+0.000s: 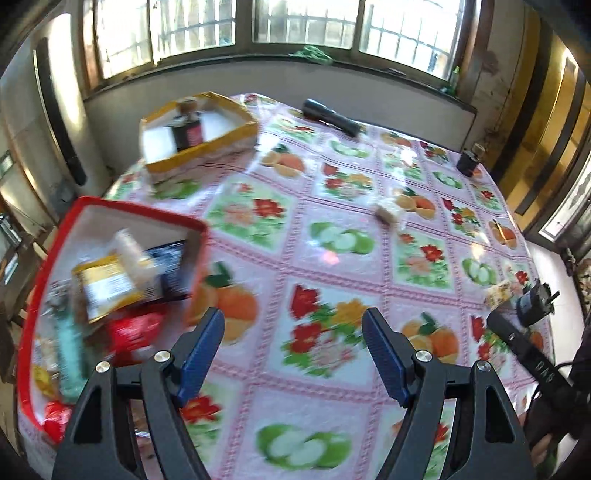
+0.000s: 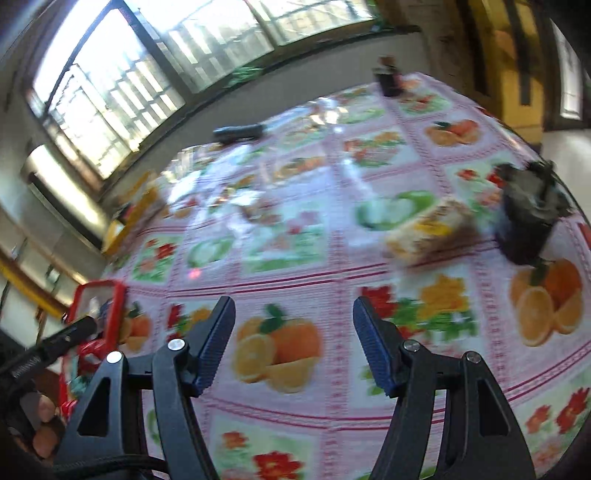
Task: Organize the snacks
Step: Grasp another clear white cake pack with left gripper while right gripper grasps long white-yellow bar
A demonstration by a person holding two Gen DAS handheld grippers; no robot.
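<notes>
bright barred windows above a dark sill light a table in fruit-patterned cloth.

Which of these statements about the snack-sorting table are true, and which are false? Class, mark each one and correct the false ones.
1. The left tool is open and holds nothing. True.
2. The red box holds several snack packets. True.
3. The yellow box is empty. False: a dark bottle stands in it.
4. The flashlight lies inside the red box. False: it lies on the tablecloth near the window.
5. The right tool grips a wrapped snack. False: it is open, and the snack lies on the tablecloth ahead of it.
</notes>
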